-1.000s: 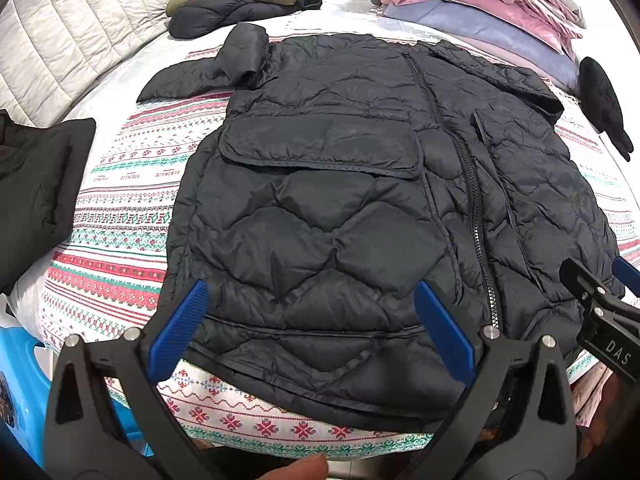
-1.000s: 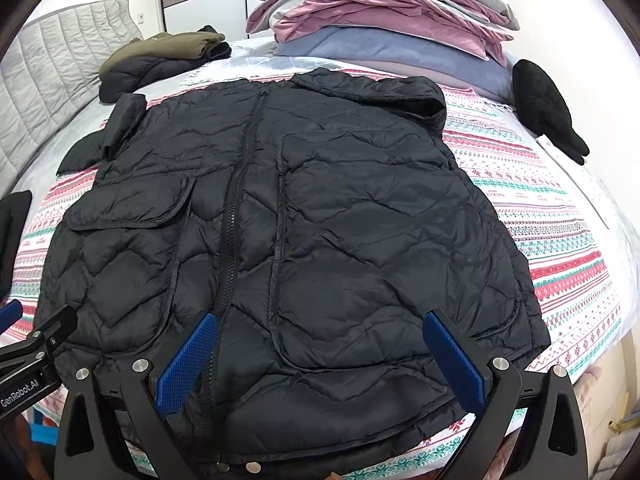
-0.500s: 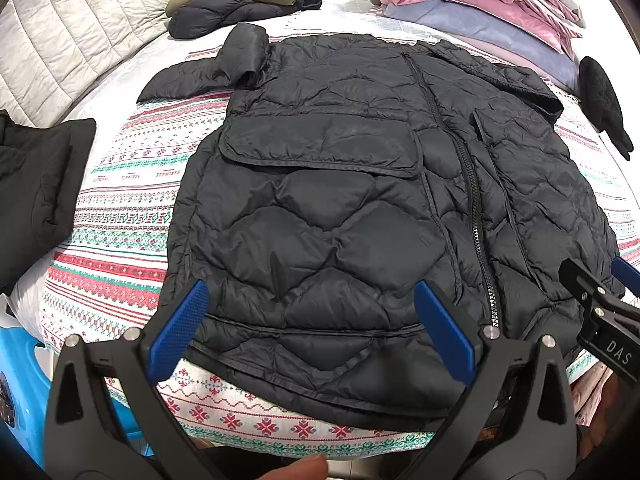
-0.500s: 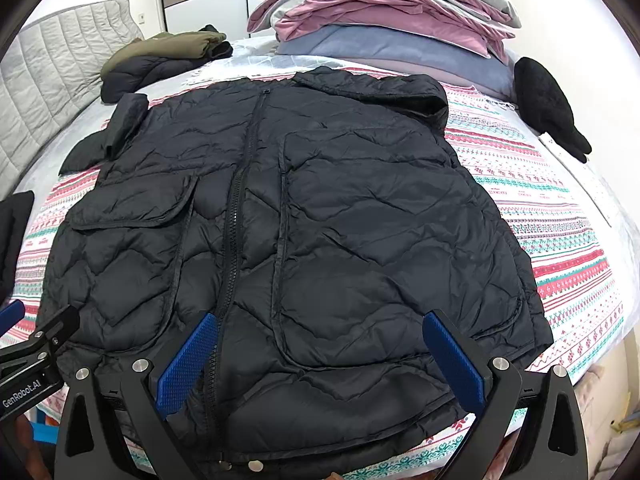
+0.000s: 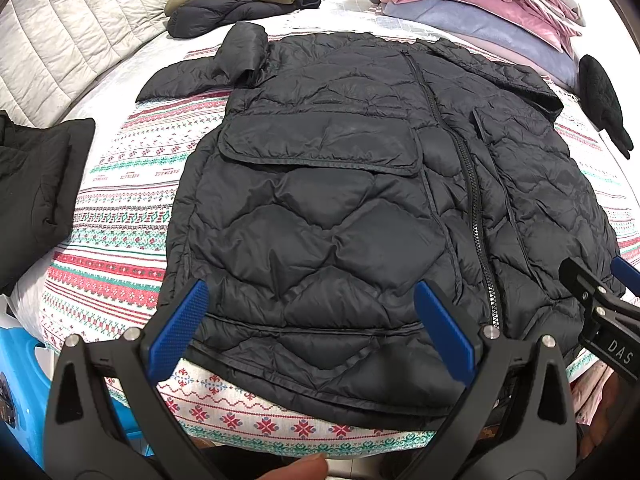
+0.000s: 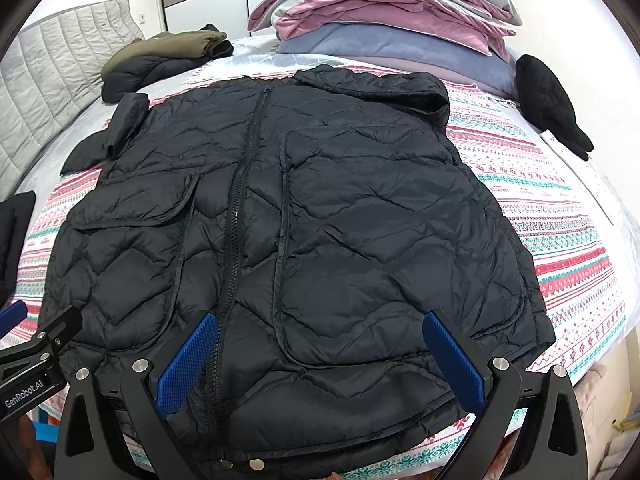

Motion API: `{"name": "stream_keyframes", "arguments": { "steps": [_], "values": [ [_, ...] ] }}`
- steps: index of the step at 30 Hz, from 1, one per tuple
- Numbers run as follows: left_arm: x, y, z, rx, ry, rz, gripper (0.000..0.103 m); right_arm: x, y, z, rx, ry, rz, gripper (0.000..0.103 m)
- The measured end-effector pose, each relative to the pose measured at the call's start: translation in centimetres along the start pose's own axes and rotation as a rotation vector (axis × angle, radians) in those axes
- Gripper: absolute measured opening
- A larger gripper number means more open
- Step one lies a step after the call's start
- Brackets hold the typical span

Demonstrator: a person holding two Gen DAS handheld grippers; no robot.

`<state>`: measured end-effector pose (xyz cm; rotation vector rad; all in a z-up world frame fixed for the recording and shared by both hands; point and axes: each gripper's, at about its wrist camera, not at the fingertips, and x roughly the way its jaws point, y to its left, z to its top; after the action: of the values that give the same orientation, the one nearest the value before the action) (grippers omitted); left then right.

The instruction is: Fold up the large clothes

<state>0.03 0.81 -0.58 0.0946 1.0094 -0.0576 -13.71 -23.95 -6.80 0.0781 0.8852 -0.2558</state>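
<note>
A black quilted jacket [image 5: 340, 208] [image 6: 320, 248] lies spread front-up and zipped on a patterned bedspread [image 5: 120, 208] [image 6: 560, 216]. Its hem is nearest me and its collar is farthest. One sleeve sticks out at the far left, folded back on itself [image 5: 224, 68]. My left gripper [image 5: 312, 328] hovers open above the hem's left half. Over the hem's right half my right gripper [image 6: 320, 360] is open too. Neither holds any cloth. Each gripper shows at the edge of the other's view.
Folded olive and dark garments [image 5: 236, 4] lie at the far left. A stack of pink, grey and blue bedding [image 6: 380, 24] sits at the head. A black fuzzy item [image 6: 548, 104] lies far right. Another black garment [image 5: 36, 184] rests at the left edge, by a quilted headboard [image 5: 72, 28].
Both grippers have barely drifted; the jacket sits a touch farther in the views. Nothing was grasped or released.
</note>
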Motion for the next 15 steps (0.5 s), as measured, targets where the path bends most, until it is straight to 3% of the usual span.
{"name": "stream_keyframes", "arguments": {
  "steps": [15],
  "values": [
    [0.06, -0.14, -0.1, 0.002, 0.001, -0.001, 0.102, -0.04, -0.11, 0.02, 0.007, -0.001, 0.0, 0.103]
  ]
}}
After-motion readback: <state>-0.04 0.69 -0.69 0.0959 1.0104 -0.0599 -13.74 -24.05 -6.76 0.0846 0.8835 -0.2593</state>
